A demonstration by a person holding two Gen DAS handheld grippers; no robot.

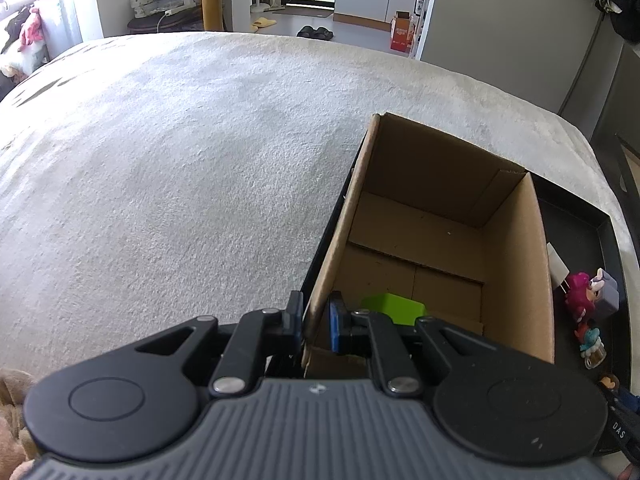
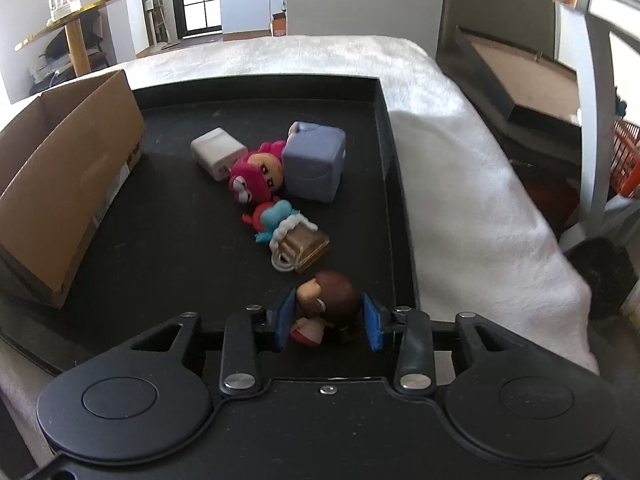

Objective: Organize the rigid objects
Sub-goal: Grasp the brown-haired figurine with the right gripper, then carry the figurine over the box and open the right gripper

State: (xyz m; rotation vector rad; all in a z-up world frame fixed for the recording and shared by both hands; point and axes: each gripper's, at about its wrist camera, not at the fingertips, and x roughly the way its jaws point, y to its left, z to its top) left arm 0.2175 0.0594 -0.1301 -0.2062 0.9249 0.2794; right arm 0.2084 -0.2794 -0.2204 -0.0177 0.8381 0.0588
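Observation:
An open cardboard box [image 1: 516, 248] stands on a black tray [image 2: 160, 220] and holds a green object [image 1: 394, 308]. My left gripper [image 1: 316, 320] straddles the box's near left wall [image 1: 340, 240], one finger each side, closed on it. My right gripper [image 2: 330, 320] has its blue pads around a brown-haired figurine [image 2: 332, 304] lying on the tray; the left pad touches it, the right pad shows a small gap. Beyond lie a blue-and-red figurine with a mug [image 2: 288, 232], a pink-haired figurine [image 2: 258, 176], a lilac cube [image 2: 314, 166] and a white charger [image 2: 216, 152].
The tray sits on a white fuzzy blanket [image 1: 180, 160] covering a bed. The cardboard box [image 2: 68, 184] fills the tray's left side in the right wrist view. A dark frame and furniture [image 2: 520, 92] stand off the bed's right edge.

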